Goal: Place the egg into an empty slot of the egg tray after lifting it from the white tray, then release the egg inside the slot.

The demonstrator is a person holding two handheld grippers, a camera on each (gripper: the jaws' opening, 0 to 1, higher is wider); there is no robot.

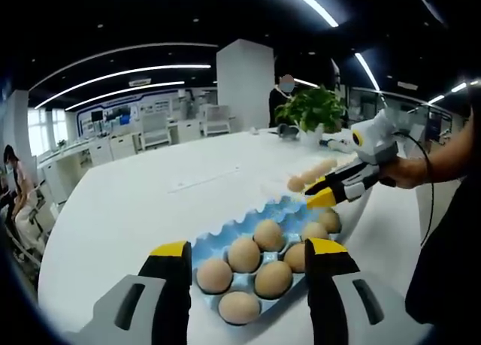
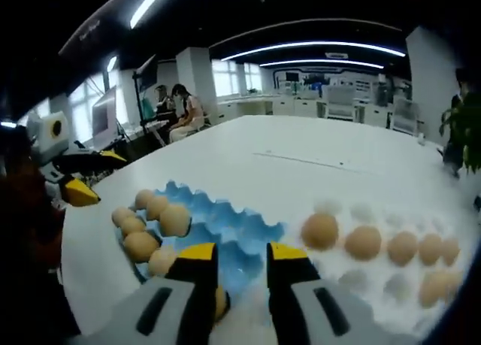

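Observation:
The blue egg tray (image 1: 279, 210) lies in front of my left gripper (image 1: 248, 249), which hovers open over its near end with nothing between its jaws. Several brown eggs (image 1: 244, 253) fill the near slots; the far slots are bare. My right gripper (image 1: 331, 189) comes in from the right above the tray's far edge, held by a hand. In the right gripper view, my right gripper (image 2: 241, 252) is open over the blue tray's (image 2: 225, 223) empty slots. The white tray (image 2: 379, 289) with several eggs (image 2: 320, 231) lies to its right. One egg (image 2: 220, 304) peeks out under the left jaw.
The trays rest on a large white table (image 1: 150, 202). My left gripper (image 2: 75, 189) shows at the left of the right gripper view. A potted plant (image 1: 312, 110) stands at the table's far end. People sit at desks (image 2: 180, 112) beyond the table.

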